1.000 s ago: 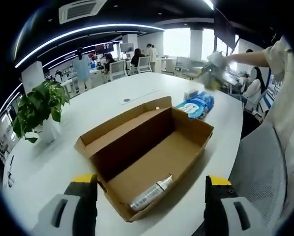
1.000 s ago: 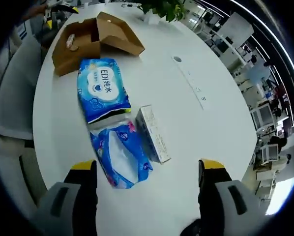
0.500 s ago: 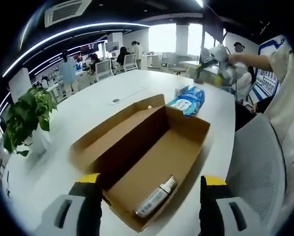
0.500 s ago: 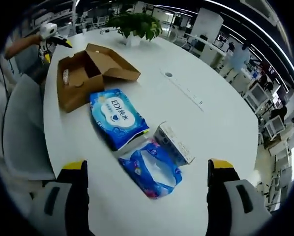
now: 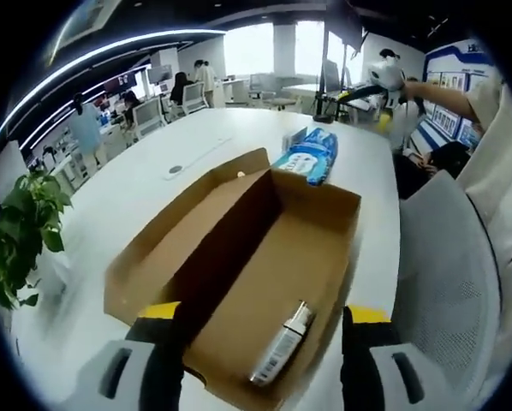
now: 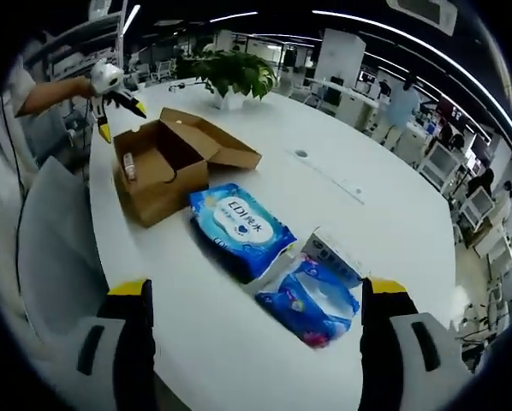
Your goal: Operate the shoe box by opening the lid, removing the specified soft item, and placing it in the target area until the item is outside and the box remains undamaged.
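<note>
The brown shoe box (image 5: 264,257) stands open on the white table, its lid (image 5: 166,248) folded back to the left. A small silver bottle (image 5: 282,353) lies in the box's near end. My left gripper (image 5: 260,317) hovers open just above that near end, nothing between its jaws. My right gripper (image 6: 256,295) is open over the table's edge, short of a blue wet-wipe pack (image 6: 241,227) and a second blue soft pack (image 6: 312,297). The box (image 6: 163,163) lies farther off in the right gripper view, with the left gripper (image 6: 110,90) beyond it.
A small white carton (image 6: 331,251) lies against the second blue pack. A potted plant (image 6: 230,73) stands on the far side of the table. A grey mesh chair (image 5: 449,291) stands close to the table's edge beside the box. People sit at desks in the background.
My left gripper has moved closer over the box's near end. My right gripper has drawn back and up from the blue packs, which now lie farther ahead. Both stayed open.
</note>
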Action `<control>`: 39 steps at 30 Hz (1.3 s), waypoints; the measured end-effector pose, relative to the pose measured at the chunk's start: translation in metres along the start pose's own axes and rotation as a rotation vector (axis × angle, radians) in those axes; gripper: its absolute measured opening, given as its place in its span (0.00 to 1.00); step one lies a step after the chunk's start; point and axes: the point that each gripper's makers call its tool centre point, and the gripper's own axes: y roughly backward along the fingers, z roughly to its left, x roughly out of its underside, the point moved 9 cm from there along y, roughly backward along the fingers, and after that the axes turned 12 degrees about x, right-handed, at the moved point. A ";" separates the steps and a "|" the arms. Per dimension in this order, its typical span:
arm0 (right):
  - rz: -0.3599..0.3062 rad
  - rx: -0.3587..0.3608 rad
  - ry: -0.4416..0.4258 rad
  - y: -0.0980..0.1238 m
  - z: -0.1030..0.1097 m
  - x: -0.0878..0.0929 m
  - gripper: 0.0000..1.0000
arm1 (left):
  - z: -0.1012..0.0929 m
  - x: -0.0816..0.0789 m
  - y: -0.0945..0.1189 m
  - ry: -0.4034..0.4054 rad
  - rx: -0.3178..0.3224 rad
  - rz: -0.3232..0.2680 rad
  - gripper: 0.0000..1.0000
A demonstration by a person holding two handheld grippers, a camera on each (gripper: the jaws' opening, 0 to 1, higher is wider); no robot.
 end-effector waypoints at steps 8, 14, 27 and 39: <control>-0.038 0.027 -0.058 0.011 0.025 0.002 0.96 | 0.010 0.000 -0.011 -0.025 0.052 0.074 0.68; -0.056 0.038 -0.092 0.018 0.044 0.001 0.96 | 0.018 0.002 -0.019 -0.056 0.094 0.146 0.65; -0.061 0.044 -0.139 0.029 0.071 0.005 0.96 | 0.027 0.007 -0.038 -0.191 0.221 0.331 0.60; -0.051 0.072 -0.169 0.033 0.073 0.008 0.96 | 0.026 0.024 -0.058 -0.329 0.350 0.539 0.45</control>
